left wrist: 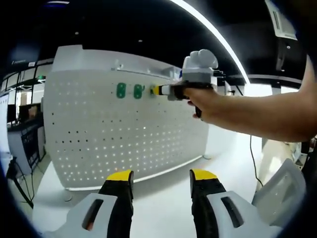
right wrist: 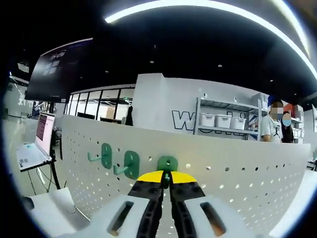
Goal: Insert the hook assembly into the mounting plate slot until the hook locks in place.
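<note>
A: What is the biggest thing there?

B: The white pegboard [left wrist: 124, 134], standing upright on a white table [left wrist: 163, 198] in the left gripper view. In the right gripper view its dotted face runs across the lower half, close to the camera.

A: And what hangs on the board?

B: Green hooks along its upper rows. The right gripper view shows three: a first green hook [right wrist: 105, 155] at the left, a second green hook [right wrist: 131, 164] just beside it, each with its arm reaching out to the left, and a third green hook [right wrist: 167, 164] right above the jaw tips.

A: Which gripper has hold of that third one?

B: The right gripper [right wrist: 165, 177]. Its yellow-tipped jaws are pressed nearly together, and a thin green part of the hook shows between them, so it is gripping the hook against the board. In the left gripper view a person's hand [left wrist: 210, 101] holds that gripper with its tip at the board, just right of two mounted hooks.

A: And the other gripper?

B: The left gripper [left wrist: 161, 177] sits low, well apart from the board, jaws spread wide with nothing between them, over the table.

A: Anything behind?

B: Two people [right wrist: 276, 126] beside a shelf rack with white bins [right wrist: 223, 121].
</note>
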